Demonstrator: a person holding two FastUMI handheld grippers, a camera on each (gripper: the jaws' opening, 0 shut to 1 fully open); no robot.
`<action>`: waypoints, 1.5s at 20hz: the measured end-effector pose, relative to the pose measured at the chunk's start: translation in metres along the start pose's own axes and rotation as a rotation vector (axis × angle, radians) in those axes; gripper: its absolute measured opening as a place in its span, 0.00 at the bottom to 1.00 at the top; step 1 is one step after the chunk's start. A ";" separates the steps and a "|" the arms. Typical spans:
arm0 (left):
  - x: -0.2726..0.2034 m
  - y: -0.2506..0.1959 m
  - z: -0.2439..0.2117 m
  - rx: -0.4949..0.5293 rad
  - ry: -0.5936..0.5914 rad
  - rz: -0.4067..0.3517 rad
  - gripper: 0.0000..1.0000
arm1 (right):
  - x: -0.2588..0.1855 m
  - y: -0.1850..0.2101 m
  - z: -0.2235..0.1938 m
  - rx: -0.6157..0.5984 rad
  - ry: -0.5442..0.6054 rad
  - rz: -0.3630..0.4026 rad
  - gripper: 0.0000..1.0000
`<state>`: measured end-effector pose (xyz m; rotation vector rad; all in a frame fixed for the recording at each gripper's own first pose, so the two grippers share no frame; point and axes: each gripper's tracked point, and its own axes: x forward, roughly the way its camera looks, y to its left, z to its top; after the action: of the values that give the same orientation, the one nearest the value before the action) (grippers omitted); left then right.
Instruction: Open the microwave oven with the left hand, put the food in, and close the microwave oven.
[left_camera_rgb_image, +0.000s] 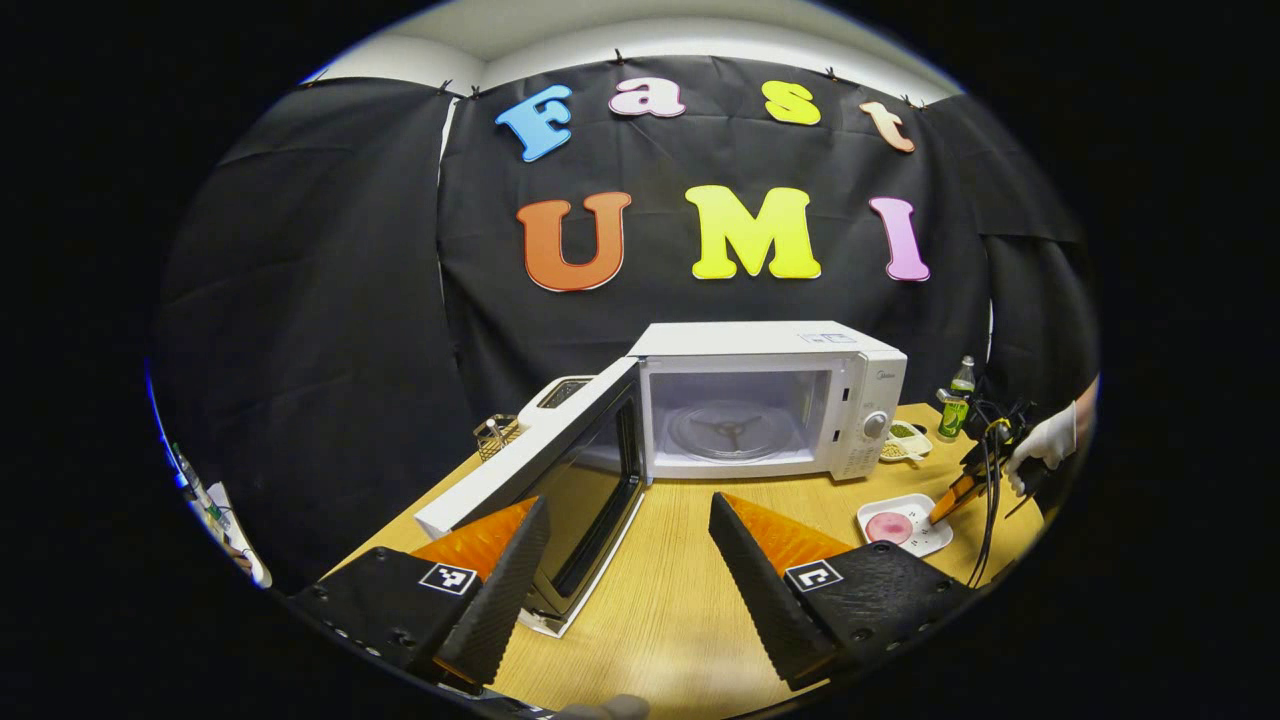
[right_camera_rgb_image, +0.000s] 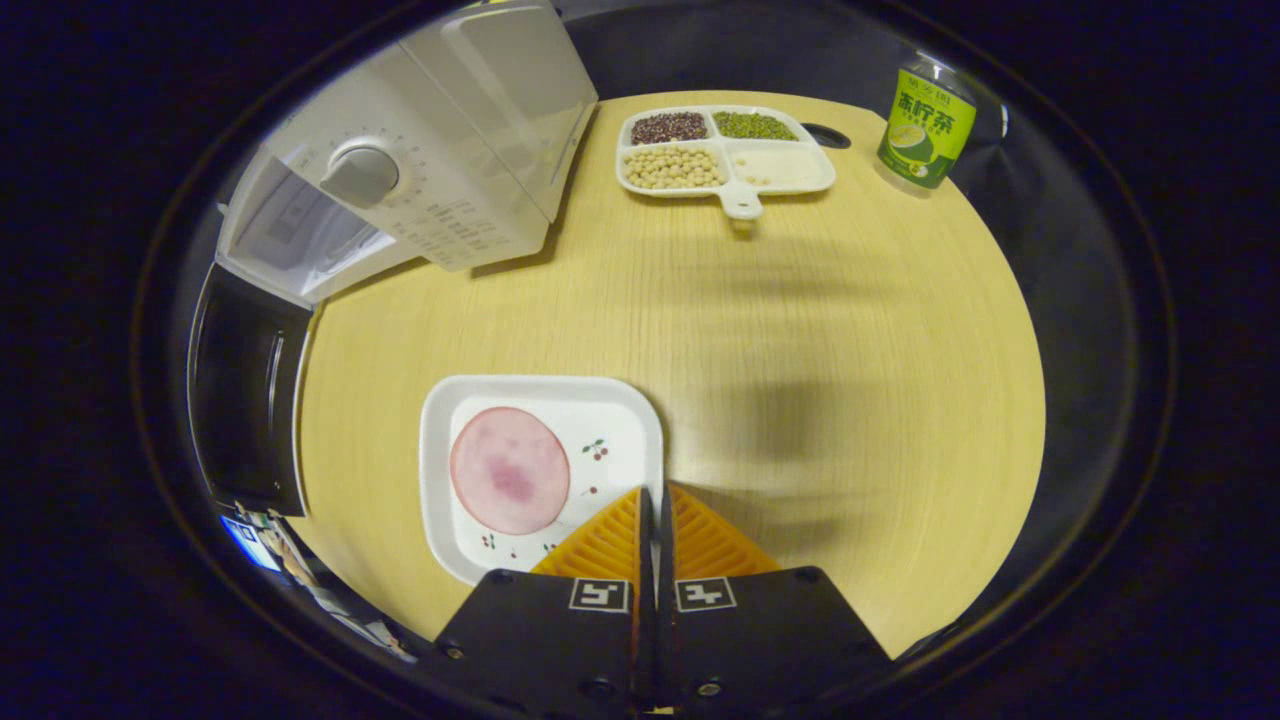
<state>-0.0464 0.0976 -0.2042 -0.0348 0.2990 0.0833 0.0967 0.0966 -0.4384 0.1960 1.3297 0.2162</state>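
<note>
Now the table (right_camera_rgb_image: 850, 330), pale wood, carries everything. On it the microwave (left_camera_rgb_image: 770, 400) stands with its door (left_camera_rgb_image: 560, 490) swung wide toward the left gripper (left_camera_rgb_image: 628, 545), and the cavity shows a bare glass turntable (left_camera_rgb_image: 730, 430). So the opening step looks done, and the step in hand is fetching the food.

That gripper hovers low in front of the oven, fingers spread wide and holding nothing, the door's edge just past its left finger.

The plate (right_camera_rgb_image: 540, 470), white and square with small cherry prints, sits on the table right of the oven, well apart from the cavity. On it lies the food (right_camera_rgb_image: 508, 470), a round pink slice. The right gripper (right_camera_rgb_image: 655, 510) is at the plate's near right rim; its fingers are pressed together at the tips, and I cannot tell whether they pinch the rim or merely close beside it. In the left gripper view it slants down to the plate, held by a gloved hand (left_camera_rgb_image: 1045, 440).

Next, I judge, the plate must be gripped firmly by its rim, lifted level so the slice does not slide, and carried past the door onto the turntable.

Behind stand a divided tray (right_camera_rgb_image: 725, 152) of beans and a green bottle (right_camera_rgb_image: 925, 115). The bottle's label and a small mark on the oven's panel are too small to read surely.
</note>
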 end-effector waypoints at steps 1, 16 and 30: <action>0.000 0.003 0.000 -0.005 0.003 0.002 0.96 | 0.000 0.002 -0.001 0.012 0.000 0.013 0.04; 0.003 -0.011 0.030 0.025 -0.022 -0.073 0.96 | -0.044 0.061 -0.001 0.325 -0.255 0.378 0.04; -0.003 -0.033 0.059 0.098 -0.062 -0.174 0.96 | -0.092 0.208 0.066 0.705 -0.713 0.655 0.04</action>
<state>-0.0293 0.0676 -0.1462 0.0391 0.2369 -0.1027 0.1316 0.2718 -0.2823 1.1976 0.5431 0.1887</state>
